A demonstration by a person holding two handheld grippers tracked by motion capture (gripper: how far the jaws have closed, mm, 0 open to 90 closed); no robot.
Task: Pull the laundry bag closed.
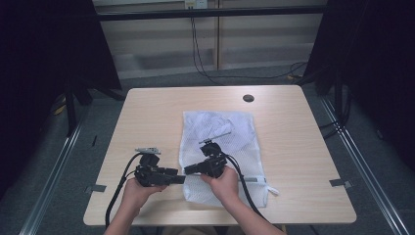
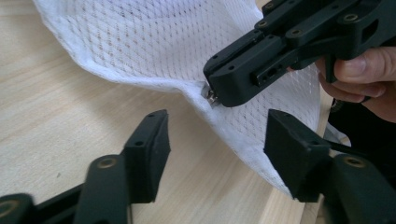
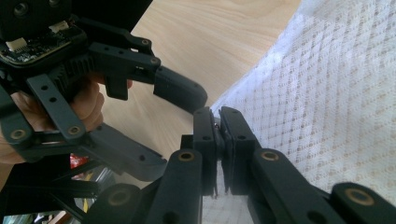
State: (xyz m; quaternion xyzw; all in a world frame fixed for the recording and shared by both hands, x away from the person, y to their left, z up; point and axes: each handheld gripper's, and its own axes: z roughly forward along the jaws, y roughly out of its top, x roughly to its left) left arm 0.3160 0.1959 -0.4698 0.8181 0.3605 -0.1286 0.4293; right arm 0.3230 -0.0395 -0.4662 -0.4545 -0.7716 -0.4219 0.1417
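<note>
Here the left claw [image 2: 212, 149] stands half-spread, gripping nothing, its pads either side of the mesh bag's [image 1: 218, 147] near-left edge. The right claw [image 3: 218, 135] is clenched on a small metal zipper pull [image 2: 211, 95] there. Best pinch fabric just beside it, bag flat mid-tabletop [image 1: 147, 112].

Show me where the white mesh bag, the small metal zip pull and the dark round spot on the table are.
white mesh bag [image 1: 215, 128], high view, its upper middle.
metal zip pull [image 2: 211, 95], left gripper view, its shiny tip.
dark round spot [image 1: 248, 98], high view, its centre.
</note>
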